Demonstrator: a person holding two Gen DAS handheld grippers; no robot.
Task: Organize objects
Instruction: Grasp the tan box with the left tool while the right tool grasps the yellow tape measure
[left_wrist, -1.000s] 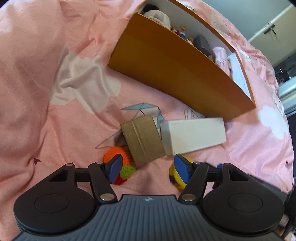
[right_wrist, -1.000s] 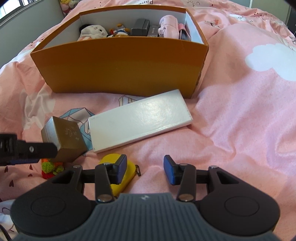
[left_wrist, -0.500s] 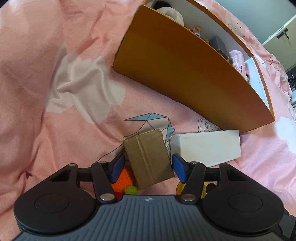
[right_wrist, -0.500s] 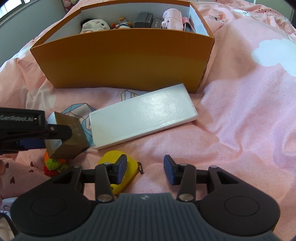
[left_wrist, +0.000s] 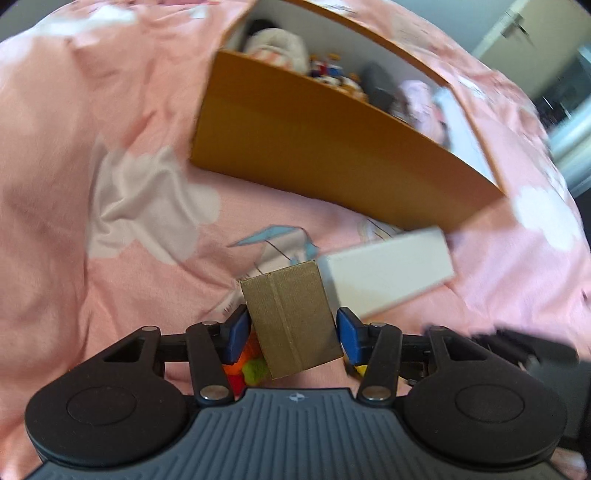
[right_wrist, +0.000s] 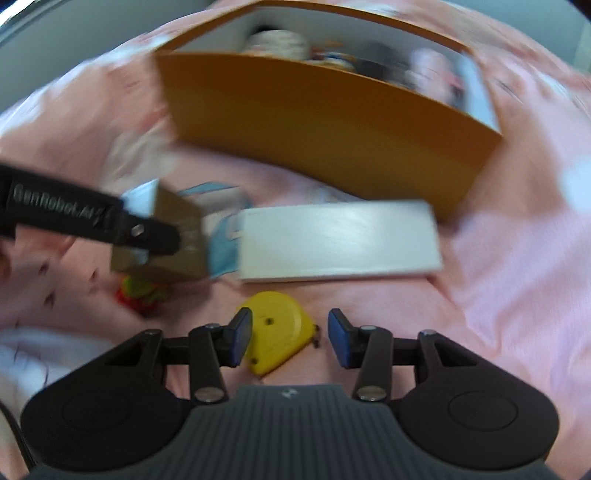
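Observation:
My left gripper (left_wrist: 292, 334) is shut on a small brown cardboard box (left_wrist: 291, 317) and holds it above the pink bedspread. In the right wrist view the box (right_wrist: 173, 240) hangs in the left gripper (right_wrist: 144, 230), clear of the bed. An orange-and-green knitted toy (left_wrist: 243, 365) lies under it. My right gripper (right_wrist: 290, 341) is open, its jaws either side of a yellow tape measure (right_wrist: 275, 326) on the bed. A flat white box (right_wrist: 340, 242) lies in front of the orange storage box (right_wrist: 325, 122).
The orange storage box (left_wrist: 332, 158) holds a plush toy (left_wrist: 277, 48), small figures, a dark item and a pink item. The pink bedspread (left_wrist: 92, 184) is rumpled. A cabinet and doorway (left_wrist: 554, 66) stand at the far right.
My left gripper closed on the cardboard box and lifted it off the bed. My right gripper moved left so the tape measure sits between its jaws. Both views are blurred by motion.

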